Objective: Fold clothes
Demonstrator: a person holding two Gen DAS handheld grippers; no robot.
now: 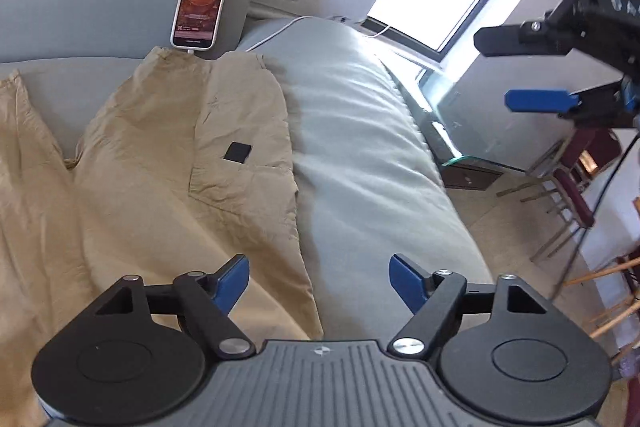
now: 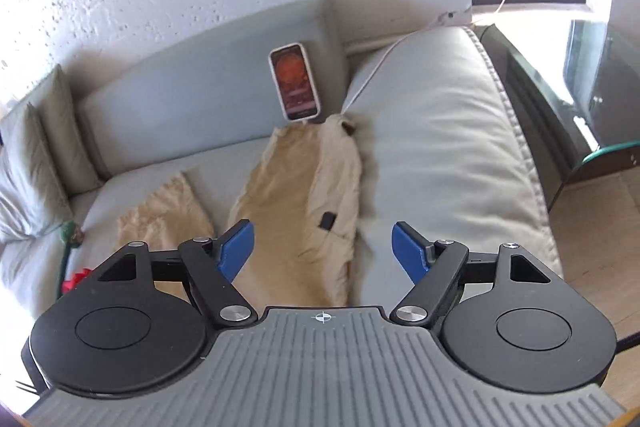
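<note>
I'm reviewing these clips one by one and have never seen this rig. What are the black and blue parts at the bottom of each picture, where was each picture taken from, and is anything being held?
There is no robot here: a person carries a hand-held two-finger gripper in each hand, and each has a wide-angle camera looking forward along its blue-padded fingers. One picture comes from the left gripper, the other from the right gripper. The left view also catches the right gripper at its right edge.

Both look down on a grey sofa. Tan trousers lie spread on the seat, with a small black patch on them. A phone, screen lit, leans against the back cushion with a white cable attached.

Both grippers stand open above the fabric, holding nothing.
</note>
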